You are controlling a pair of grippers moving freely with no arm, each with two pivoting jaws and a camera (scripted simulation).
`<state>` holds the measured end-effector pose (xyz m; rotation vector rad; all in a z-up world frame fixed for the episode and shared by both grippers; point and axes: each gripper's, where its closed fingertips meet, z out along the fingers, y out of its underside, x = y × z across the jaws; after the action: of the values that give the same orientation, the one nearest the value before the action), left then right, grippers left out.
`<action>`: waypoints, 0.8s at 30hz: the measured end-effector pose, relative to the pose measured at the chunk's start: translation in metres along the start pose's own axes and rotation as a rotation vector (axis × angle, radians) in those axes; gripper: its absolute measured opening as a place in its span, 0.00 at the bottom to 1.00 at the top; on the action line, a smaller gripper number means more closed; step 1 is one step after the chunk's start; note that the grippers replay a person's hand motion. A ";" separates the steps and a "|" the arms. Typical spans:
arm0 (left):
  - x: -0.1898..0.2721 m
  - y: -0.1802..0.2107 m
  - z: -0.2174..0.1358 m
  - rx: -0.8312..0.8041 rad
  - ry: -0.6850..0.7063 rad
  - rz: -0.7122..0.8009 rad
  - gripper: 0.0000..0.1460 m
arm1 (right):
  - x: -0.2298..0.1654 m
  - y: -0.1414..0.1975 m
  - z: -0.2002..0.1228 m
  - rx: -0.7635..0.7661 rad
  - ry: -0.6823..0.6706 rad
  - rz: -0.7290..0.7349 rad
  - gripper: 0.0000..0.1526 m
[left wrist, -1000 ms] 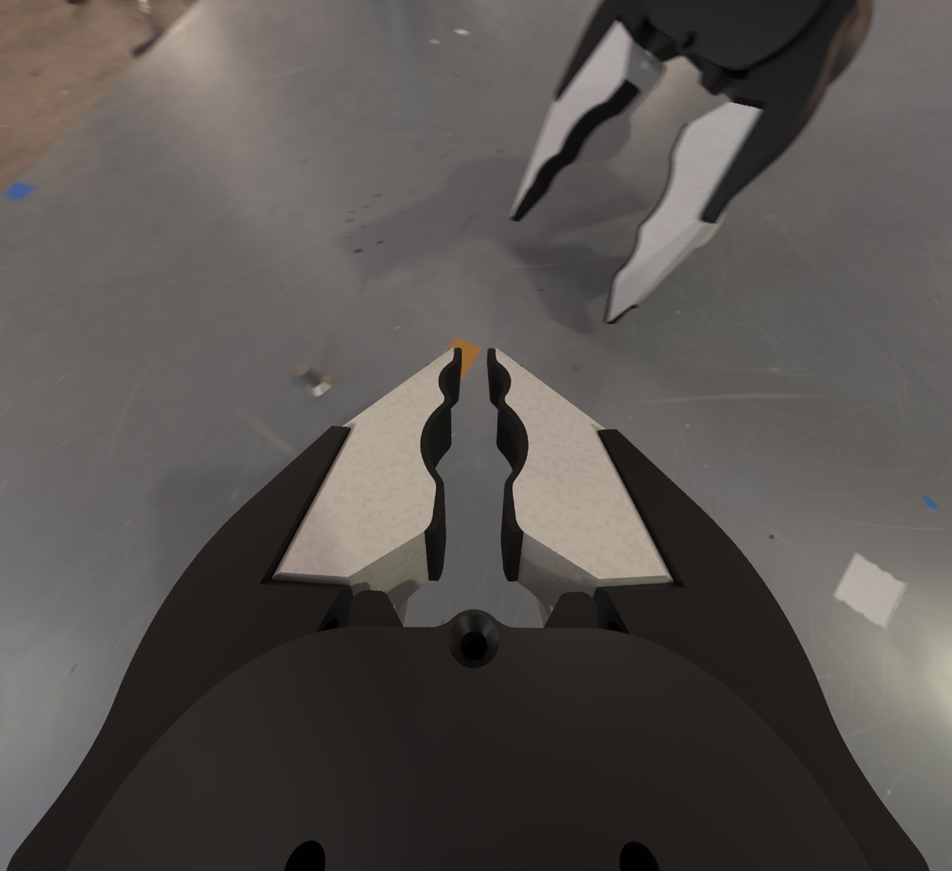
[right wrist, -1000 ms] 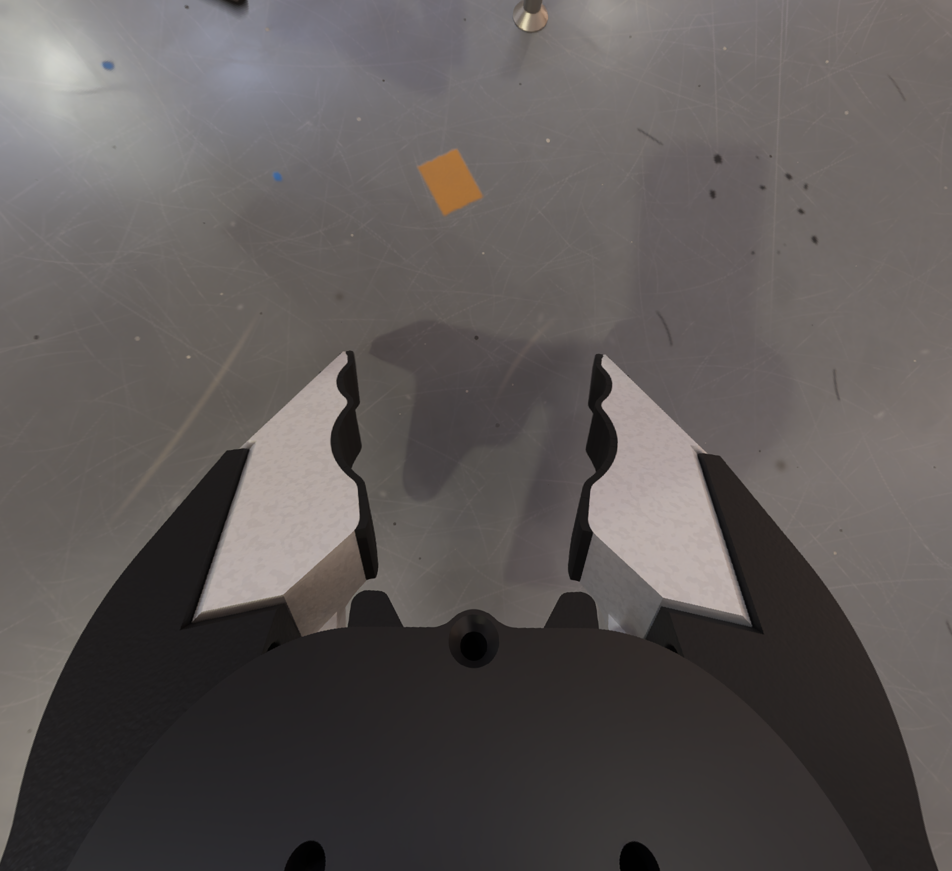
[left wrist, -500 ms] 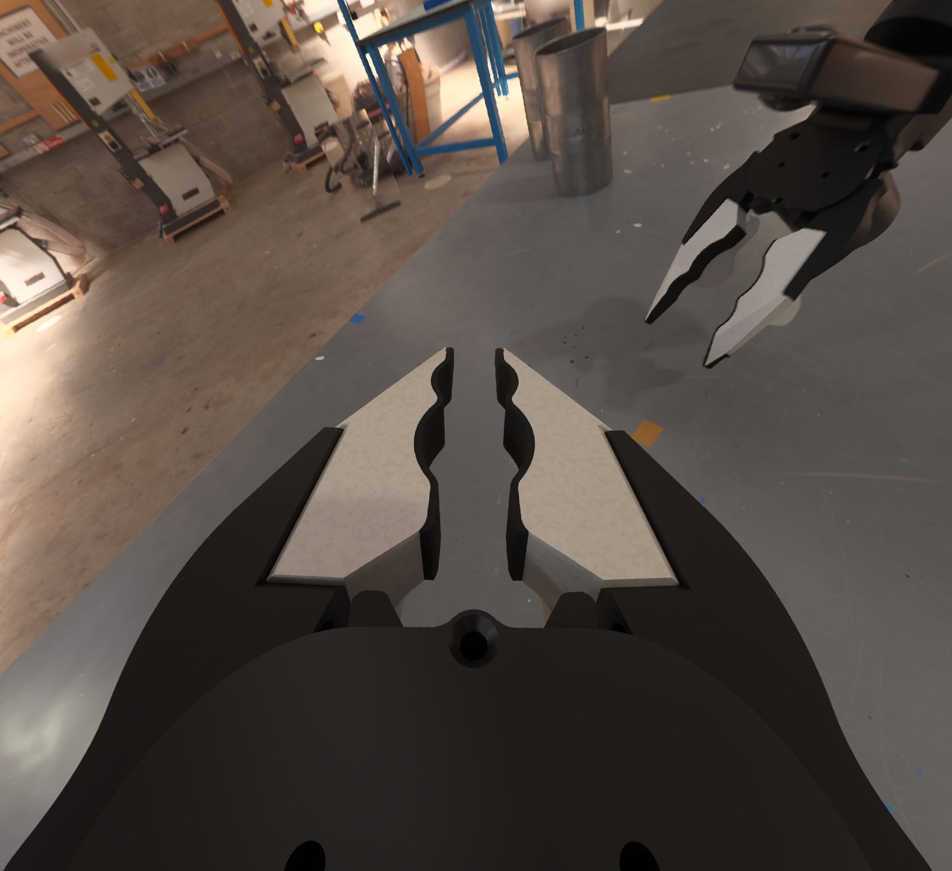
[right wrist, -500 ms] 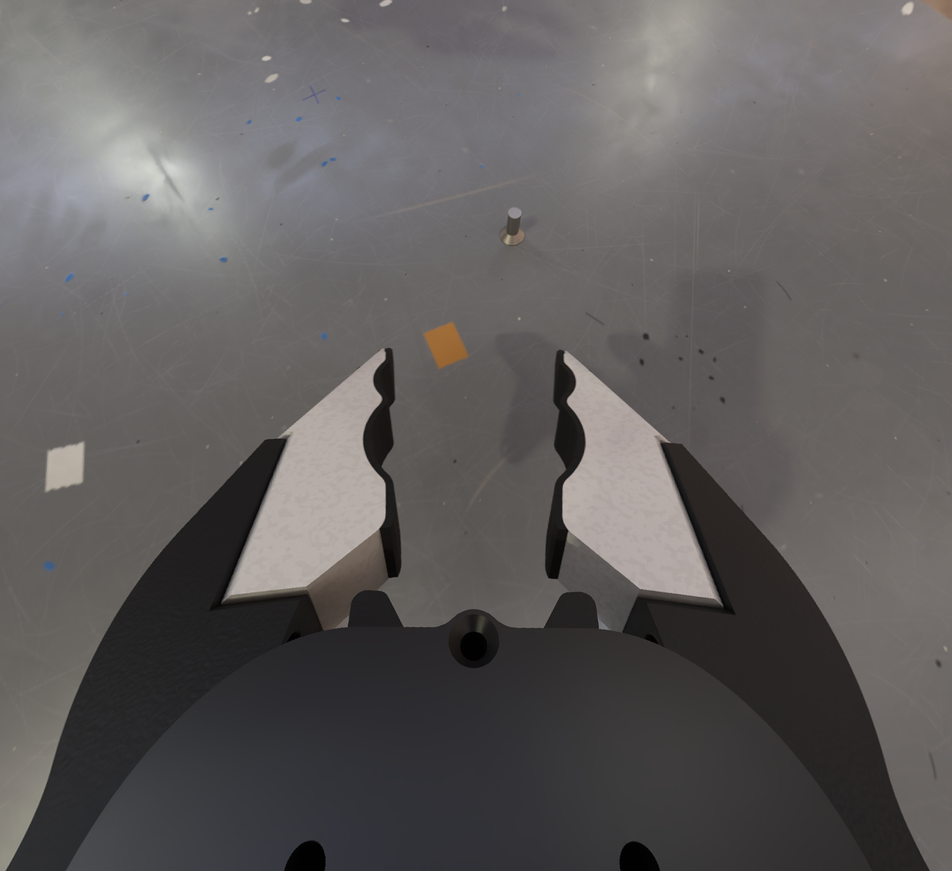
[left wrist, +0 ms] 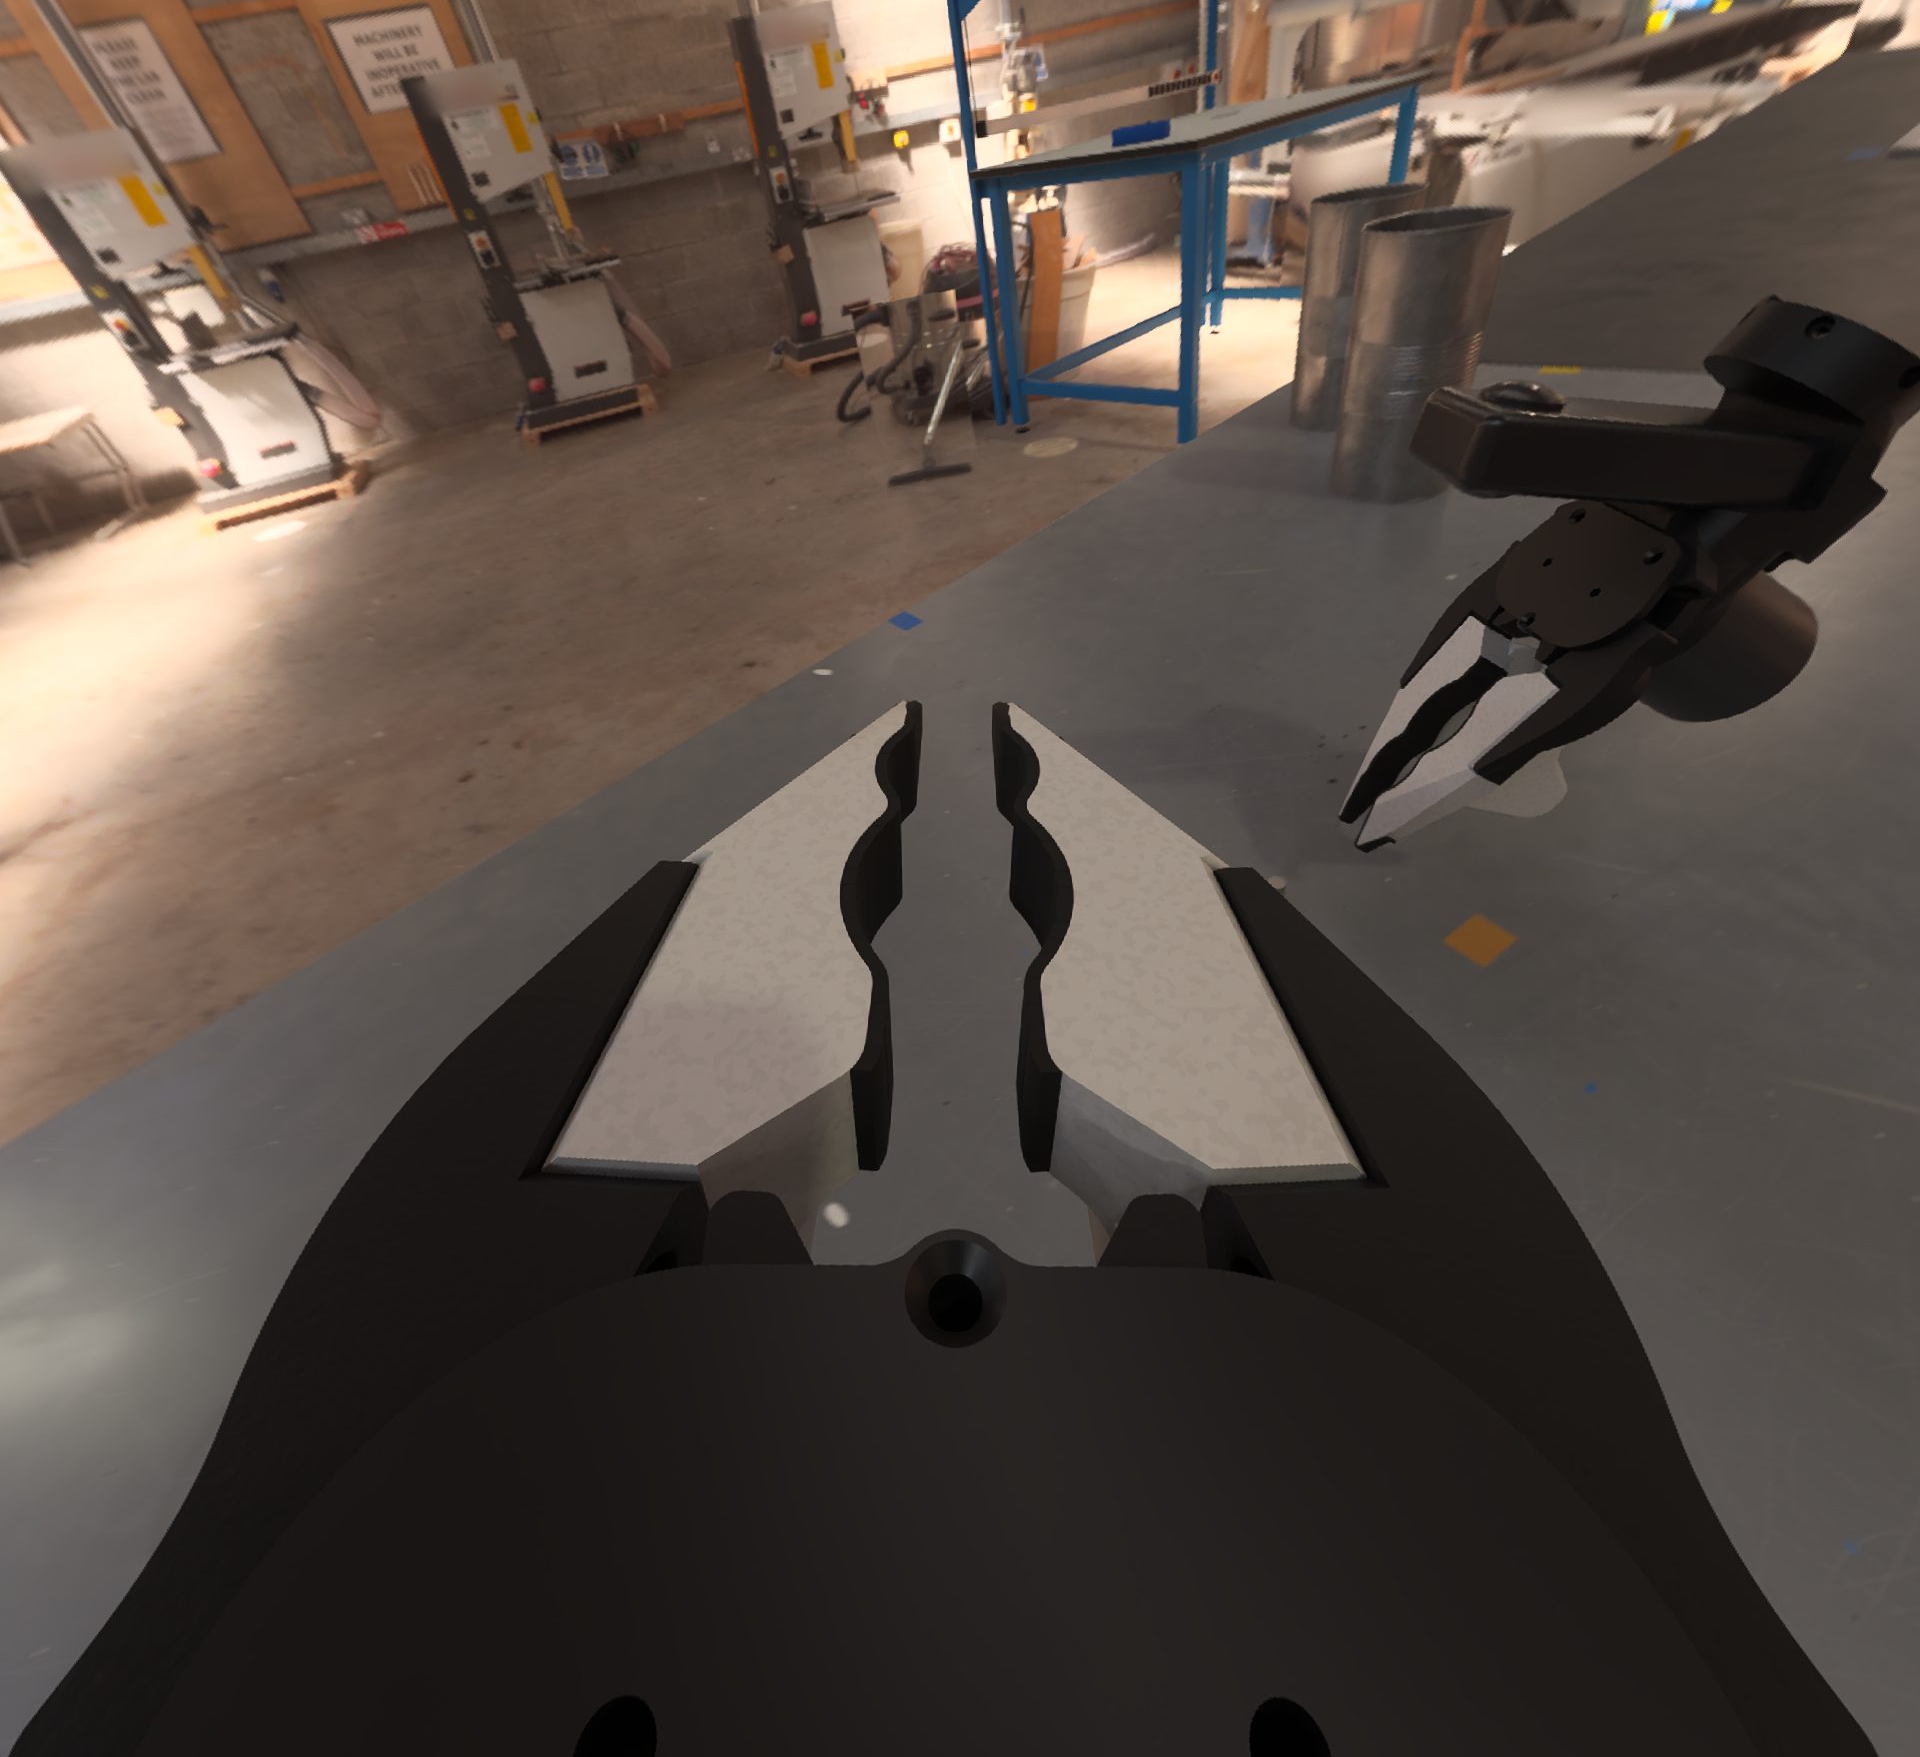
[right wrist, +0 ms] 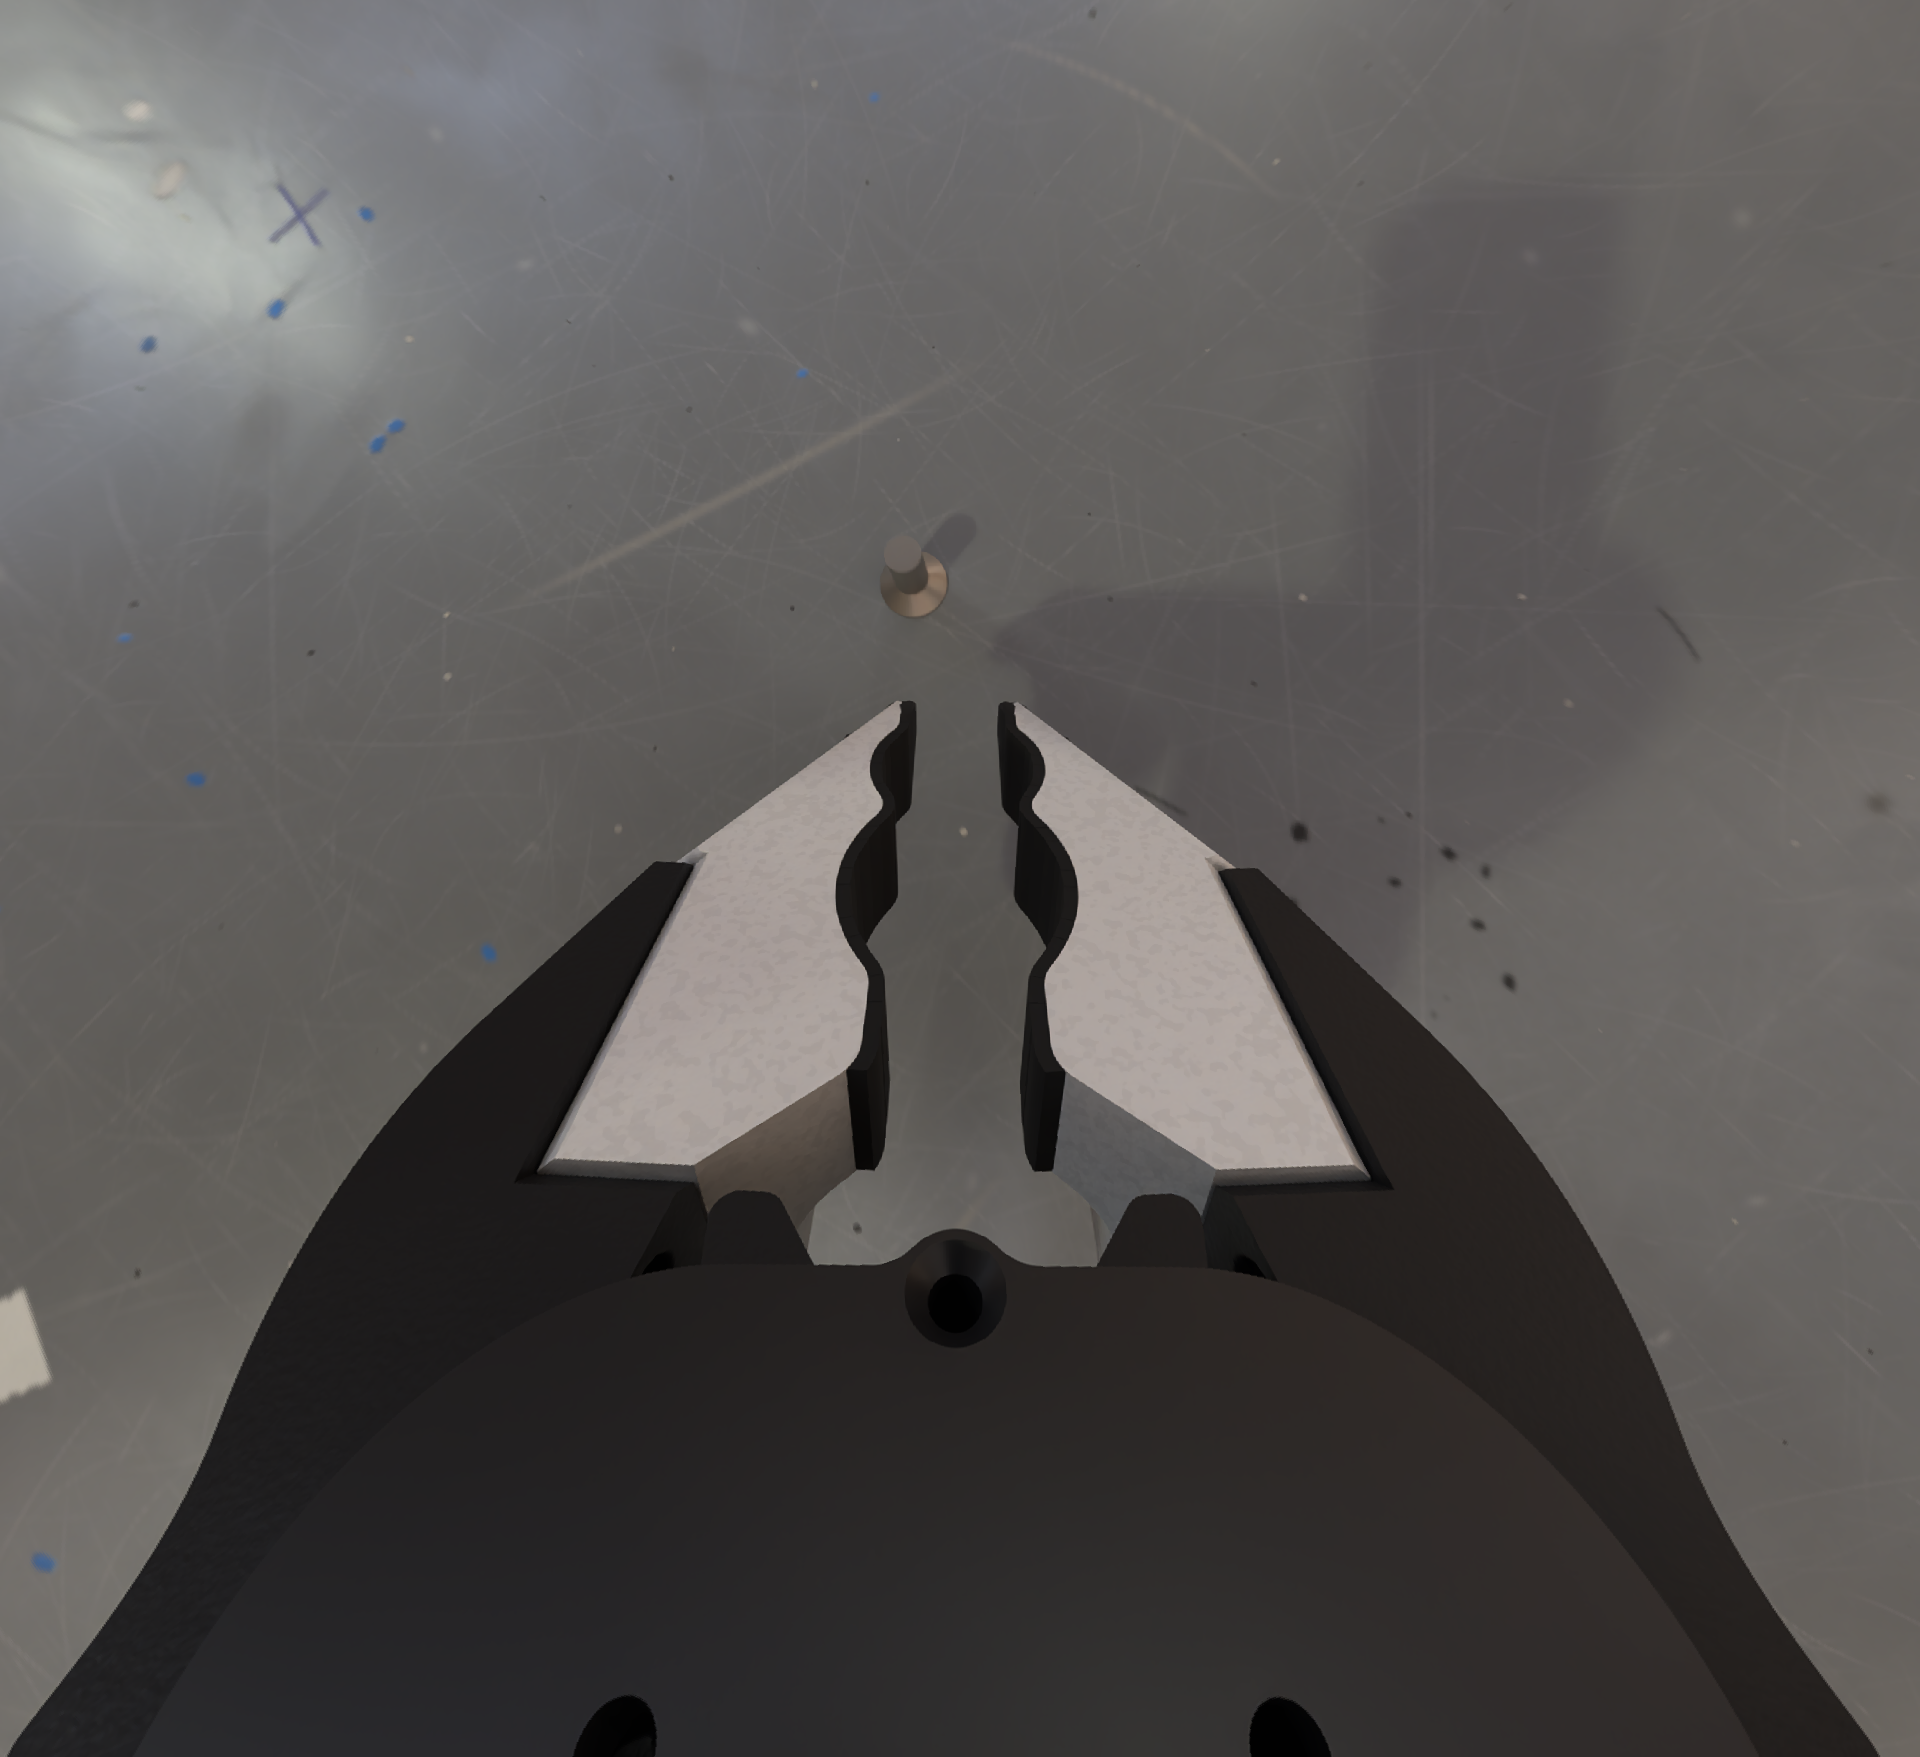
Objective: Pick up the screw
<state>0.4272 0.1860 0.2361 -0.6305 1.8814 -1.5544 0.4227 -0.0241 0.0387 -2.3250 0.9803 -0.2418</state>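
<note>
While the screw (right wrist: 912, 581) stands head-down on the desk (right wrist: 1351, 97), the right gripper (right wrist: 956, 708) hovers near, nearly pressed together, empty.

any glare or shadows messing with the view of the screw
Right wrist view: the screw is sharp, casting a short shadow up-right; glare sits far left on the table, with a broad dark shadow to the right. Left wrist view: no screw visible; background blurs toward the edges.

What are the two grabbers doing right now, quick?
Left gripper: nearly closed, a narrow gap, holding nothing.
Right gripper: nearly closed too, empty; the screw stands on the table just ahead of its tips.
</note>
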 end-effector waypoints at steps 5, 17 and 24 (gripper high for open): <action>-0.008 0.008 -0.014 0.013 -0.009 0.034 0.09 | -0.007 -0.007 0.025 -0.072 0.016 0.094 0.12; -0.061 0.026 -0.033 0.054 -0.125 -0.103 0.08 | -0.008 -0.010 0.042 -0.176 0.126 0.132 0.13; -0.060 0.029 -0.031 0.026 -0.138 -0.073 0.08 | -0.012 -0.013 0.045 -0.175 0.051 0.018 0.05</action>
<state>0.4481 0.2551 0.2206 -0.7823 1.7506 -1.5368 0.4388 0.0113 0.0110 -2.4770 1.0858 -0.2167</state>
